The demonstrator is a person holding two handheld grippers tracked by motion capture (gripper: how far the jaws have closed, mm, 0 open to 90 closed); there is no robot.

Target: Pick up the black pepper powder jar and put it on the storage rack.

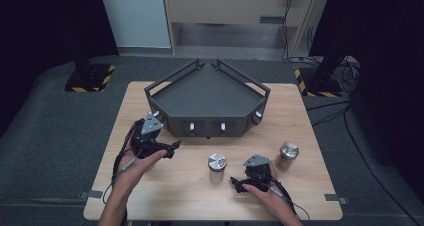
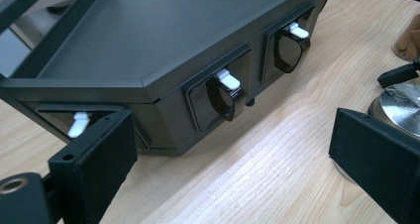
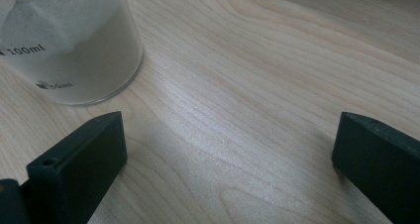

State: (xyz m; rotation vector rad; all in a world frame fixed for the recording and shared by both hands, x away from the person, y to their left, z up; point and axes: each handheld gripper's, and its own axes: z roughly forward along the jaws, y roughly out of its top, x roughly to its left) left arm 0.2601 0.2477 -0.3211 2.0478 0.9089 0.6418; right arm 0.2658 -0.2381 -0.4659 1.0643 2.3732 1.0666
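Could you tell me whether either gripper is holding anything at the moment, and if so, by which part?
Nothing is held. The left gripper and the right gripper both have open jaws with bare table between them.

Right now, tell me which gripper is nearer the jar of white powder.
Right. The right gripper sits just beside the jar of white powder, on the table. The left gripper is farther off, by the dark tray's front wall.

The tray (image 1: 207, 93) sits at the table's (image 1: 150, 186) far middle; two jars stand before it, one (image 1: 217, 167) left of the other (image 1: 287, 155).
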